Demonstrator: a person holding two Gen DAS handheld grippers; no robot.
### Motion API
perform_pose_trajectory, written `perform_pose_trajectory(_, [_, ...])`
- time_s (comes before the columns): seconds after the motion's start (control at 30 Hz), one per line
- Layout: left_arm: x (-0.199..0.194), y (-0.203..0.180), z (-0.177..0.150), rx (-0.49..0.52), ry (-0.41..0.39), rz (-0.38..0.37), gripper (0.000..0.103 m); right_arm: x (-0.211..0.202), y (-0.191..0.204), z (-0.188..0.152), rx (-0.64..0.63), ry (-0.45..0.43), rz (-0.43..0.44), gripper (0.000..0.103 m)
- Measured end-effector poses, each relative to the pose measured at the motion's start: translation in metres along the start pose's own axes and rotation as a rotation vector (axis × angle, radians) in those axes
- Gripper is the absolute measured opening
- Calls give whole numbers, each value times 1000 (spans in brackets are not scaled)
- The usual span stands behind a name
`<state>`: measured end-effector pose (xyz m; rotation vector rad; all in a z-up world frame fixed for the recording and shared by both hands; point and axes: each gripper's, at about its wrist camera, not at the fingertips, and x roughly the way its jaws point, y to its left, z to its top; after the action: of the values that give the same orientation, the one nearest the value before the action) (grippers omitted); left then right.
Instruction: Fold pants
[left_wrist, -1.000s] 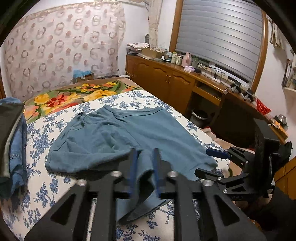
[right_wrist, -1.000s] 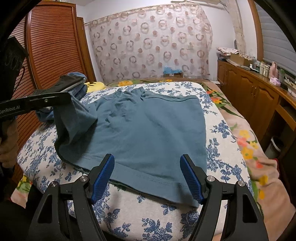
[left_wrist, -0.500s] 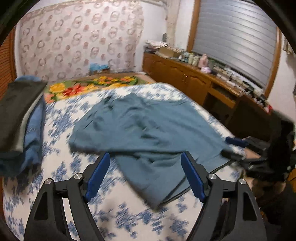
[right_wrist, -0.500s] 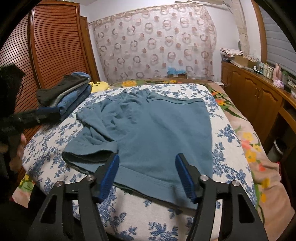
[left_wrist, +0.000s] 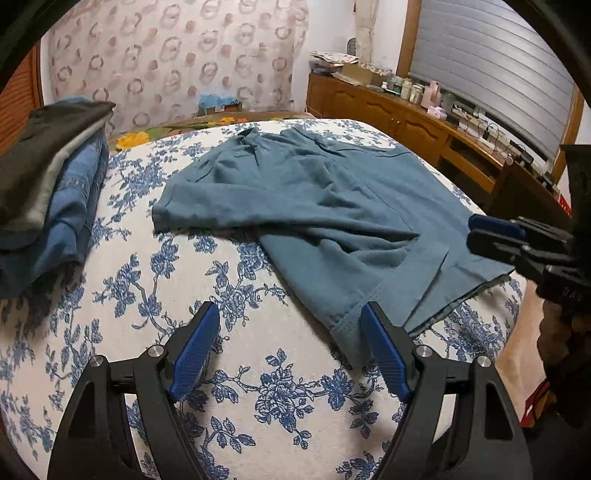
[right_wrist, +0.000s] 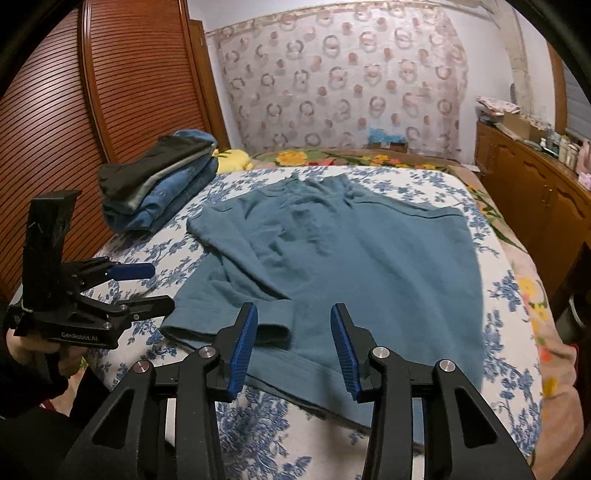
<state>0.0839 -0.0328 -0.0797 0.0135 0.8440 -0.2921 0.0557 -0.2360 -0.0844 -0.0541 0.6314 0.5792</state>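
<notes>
Teal pants (right_wrist: 343, 266) lie flat on floral bed (right_wrist: 506, 295), one leg folded across. Right gripper (right_wrist: 293, 347) wide apart just above near hem, nothing btwn pads. Left gripper (right_wrist: 147, 286) also apart, hovering at left edge. Stack of folded clothes (right_wrist: 159, 177) far-left.

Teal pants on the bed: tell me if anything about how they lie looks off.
The teal pants are folded crookedly: one leg lies slanted across the other, bunched and wrinkled, with its hem short of the lower layer's edge. Both tools are open and hold nothing.

Dim warm indoor light, fisheye-warped edges
</notes>
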Motion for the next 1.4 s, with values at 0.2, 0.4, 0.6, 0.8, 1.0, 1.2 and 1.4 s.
perform_pose_trajectory(0.2, [2,5,-6,-36,21,-25,80,19,1,4,1,48,29,43])
perform_pose_trajectory(0.4, [1,6,-9,-51,11,-36,80,39,2,9,6,100,48,43])
perform_pose_trajectory(0.6, [-1,8,-11,-66,-8,-43,80,43,9,11,-23,101,64,12])
perform_pose_trajectory(0.8, [-8,3,-6,-51,-19,-22,80,21,17,14,-58,4,81,5])
perform_pose_trajectory(1.0, [-19,-6,3,-32,-42,-31,80,-4,18,11,-68,-66,43,4])
perform_pose_trajectory(1.2, [-24,-12,12,-21,-64,-35,80,-32,19,6,-79,-128,10,4])
perform_pose_trajectory(1.4, [-28,-19,19,-12,-87,-39,80,-54,13,-4,-65,-158,-12,4])
